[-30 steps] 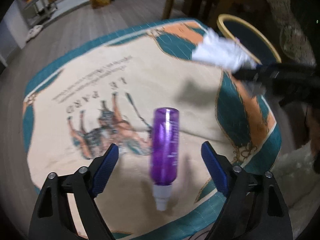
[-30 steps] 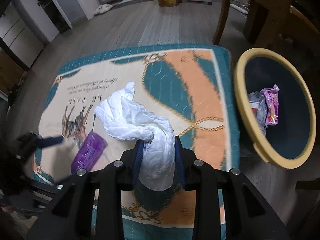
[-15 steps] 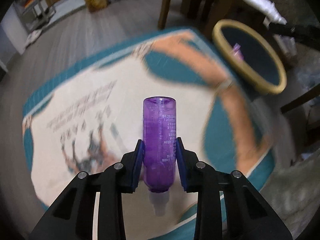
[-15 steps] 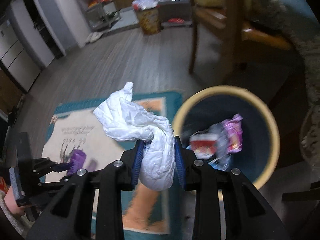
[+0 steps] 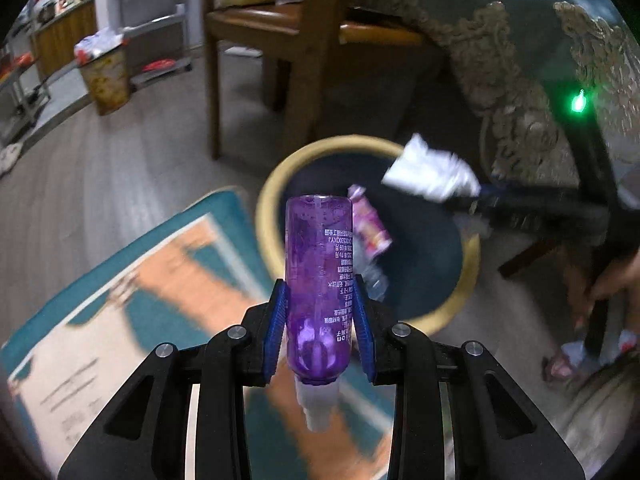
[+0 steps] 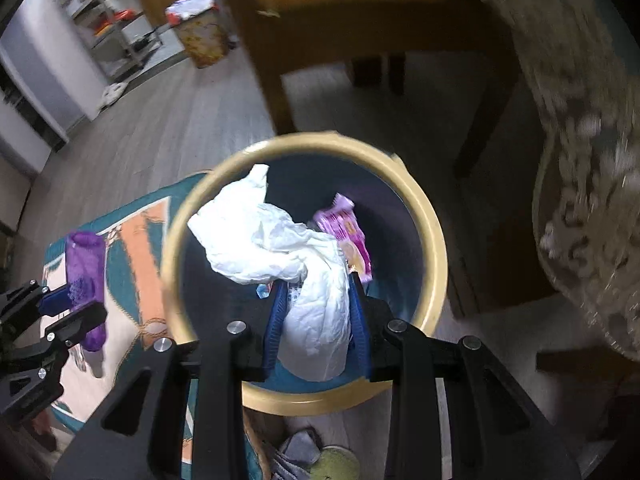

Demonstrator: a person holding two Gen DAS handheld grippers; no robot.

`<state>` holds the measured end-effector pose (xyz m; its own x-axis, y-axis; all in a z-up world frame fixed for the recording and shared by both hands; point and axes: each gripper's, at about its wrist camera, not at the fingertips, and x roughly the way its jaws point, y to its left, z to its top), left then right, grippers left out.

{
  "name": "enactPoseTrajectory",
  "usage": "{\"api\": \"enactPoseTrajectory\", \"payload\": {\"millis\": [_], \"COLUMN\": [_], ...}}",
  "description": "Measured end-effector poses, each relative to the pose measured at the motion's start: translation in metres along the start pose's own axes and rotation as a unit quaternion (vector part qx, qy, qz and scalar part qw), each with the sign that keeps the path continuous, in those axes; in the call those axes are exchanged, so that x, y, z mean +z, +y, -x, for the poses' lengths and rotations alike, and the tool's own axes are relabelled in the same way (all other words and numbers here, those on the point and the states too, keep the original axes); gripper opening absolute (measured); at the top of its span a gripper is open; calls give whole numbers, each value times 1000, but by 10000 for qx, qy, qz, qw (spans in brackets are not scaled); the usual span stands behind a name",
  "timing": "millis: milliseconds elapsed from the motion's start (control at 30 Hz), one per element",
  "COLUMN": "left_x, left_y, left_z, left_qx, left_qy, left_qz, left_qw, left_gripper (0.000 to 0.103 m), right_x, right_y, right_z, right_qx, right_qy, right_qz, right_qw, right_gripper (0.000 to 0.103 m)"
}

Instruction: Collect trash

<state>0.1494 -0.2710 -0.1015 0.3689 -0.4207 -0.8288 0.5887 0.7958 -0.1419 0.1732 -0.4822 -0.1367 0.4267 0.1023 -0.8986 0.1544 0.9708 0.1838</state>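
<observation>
Two pieces of trash are held at once. A translucent purple plastic spray bottle (image 5: 319,280) is pinched round its lower body by the left gripper (image 5: 319,320), nozzle toward the camera, short of the round yellow-rimmed dark bin (image 6: 434,248). A crumpled white paper wad (image 6: 288,256) is clamped in the right gripper (image 6: 316,320) directly over the bin's opening. The bottle is judged light, stiff and slippery, best gripped mid-body; the paper soft and compressible.
</observation>
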Motion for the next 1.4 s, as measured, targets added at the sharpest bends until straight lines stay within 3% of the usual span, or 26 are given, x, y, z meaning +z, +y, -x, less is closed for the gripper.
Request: {"api": "enactPoseTrajectory", "payload": {"millis": [200, 267, 300, 367, 633, 833, 1000, 1067, 1167, 1400], "left_x": [21, 24, 23, 22, 10, -14, -41, -53, -69, -96], "left_y": [-15, -12, -9, -3, 10, 8, 4, -1, -8, -17], "left_z": [-33, -33, -31, -26, 10, 65, 115, 132, 158, 199], "left_qx": [-8, 18, 40, 1, 118, 226, 311, 345, 500, 928], "left_qy": [-320, -430, -470, -493, -588, -662, -849, -898, -1046, -1358], "left_qz": [50, 196, 276, 382, 428, 298, 319, 282, 211, 212], "left_qw": [9995, 9989, 9985, 9981, 9973, 9971, 9954, 9950, 9930, 9862], "left_gripper": [36, 61, 66, 66, 66, 72, 75, 76, 92, 98], "right_x": [0, 0, 1, 0, -5, -29, -61, -74, -101, -130], "right_y": [-11, -13, -14, -14, 0, 4, 18, 25, 34, 52], "right_z": [-9, -10, -12, -11, 4, 36, 82, 96, 121, 162], "right_qx": [200, 339, 425, 454, 206, 76, 133, 89, 39, -331], "right_qy": [66, 75, 96, 108, 4, -93, -538, -686, -996, -1723], "right_qz": [-232, -301, -364, -417, -141, -281, -341, -339, -374, -305], "right_qw": [9995, 9989, 9984, 9980, 9997, 9995, 9979, 9970, 9943, 9840], "right_gripper": [30, 31, 32, 44, 45, 45, 60, 81, 96, 97]}}
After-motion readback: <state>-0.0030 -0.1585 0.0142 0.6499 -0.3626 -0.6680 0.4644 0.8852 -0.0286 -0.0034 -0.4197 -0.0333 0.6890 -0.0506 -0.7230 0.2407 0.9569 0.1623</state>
